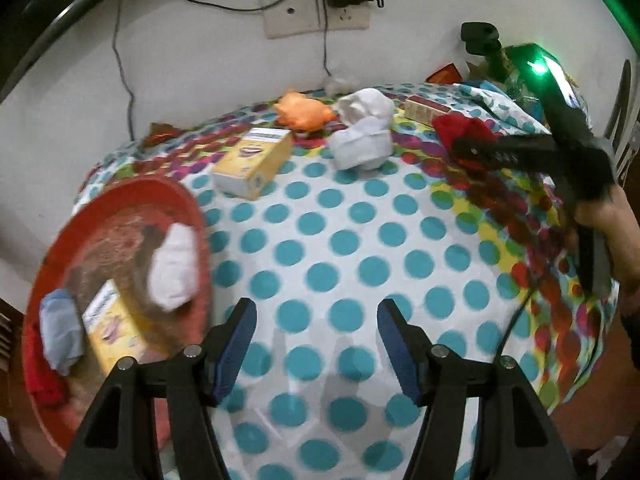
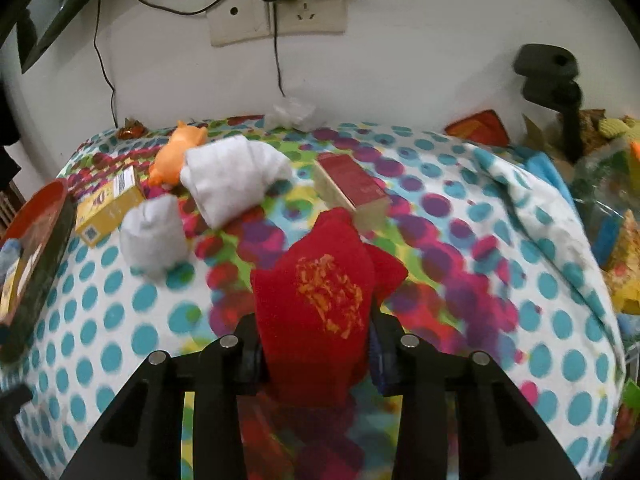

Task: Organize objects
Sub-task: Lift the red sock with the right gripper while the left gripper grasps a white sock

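Slippage threatens the red sock (image 2: 320, 300) pinched in the right gripper (image 2: 316, 356) jaws, soft fabric bunching, while the left gripper (image 1: 316, 344) jaws gape empty.

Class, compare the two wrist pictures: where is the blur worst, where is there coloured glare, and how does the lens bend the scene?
Left wrist view: the red tray and its contents smear with motion blur; green glare flares at upper right; the table's edge bulges. Right wrist view: sharper, though the red cloth in the right gripper is soft; the wall curves.
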{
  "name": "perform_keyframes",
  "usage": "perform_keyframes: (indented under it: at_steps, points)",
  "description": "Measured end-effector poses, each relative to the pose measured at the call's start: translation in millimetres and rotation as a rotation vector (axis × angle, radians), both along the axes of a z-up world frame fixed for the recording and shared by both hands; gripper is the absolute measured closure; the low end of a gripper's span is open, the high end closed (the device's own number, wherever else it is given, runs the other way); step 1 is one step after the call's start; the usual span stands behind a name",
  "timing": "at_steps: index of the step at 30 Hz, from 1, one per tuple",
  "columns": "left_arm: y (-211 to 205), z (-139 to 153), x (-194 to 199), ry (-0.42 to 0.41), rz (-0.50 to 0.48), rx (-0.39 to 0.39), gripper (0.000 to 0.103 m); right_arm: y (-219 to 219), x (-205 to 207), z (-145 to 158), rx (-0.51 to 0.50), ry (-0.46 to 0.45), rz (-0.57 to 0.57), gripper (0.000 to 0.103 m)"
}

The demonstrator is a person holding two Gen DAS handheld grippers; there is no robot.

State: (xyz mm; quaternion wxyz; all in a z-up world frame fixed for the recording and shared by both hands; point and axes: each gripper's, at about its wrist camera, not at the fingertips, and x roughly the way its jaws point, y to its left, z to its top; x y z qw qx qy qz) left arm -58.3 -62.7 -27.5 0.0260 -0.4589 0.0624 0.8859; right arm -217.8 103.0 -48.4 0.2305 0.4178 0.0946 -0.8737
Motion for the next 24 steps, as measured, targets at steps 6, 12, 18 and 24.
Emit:
perform_keyframes:
  at_steps: [6,12,18,24]
  points:
    - [17,-9,-35,-0.006,-0.037,0.037,0.039,19,9,-4,0.031,0.029,0.003,0.067]
    - [25,-2,-78,-0.025,-0.057,0.173,0.038,17,8,-6,0.036,0.02,0.01,0.065]
    - [43,3,-121,-0.054,-0.081,0.194,0.032,18,8,-8,0.038,0.012,0.012,0.063]
    - [44,0,-154,-0.073,-0.042,0.167,0.032,17,9,-9,0.041,0.009,0.018,0.061]
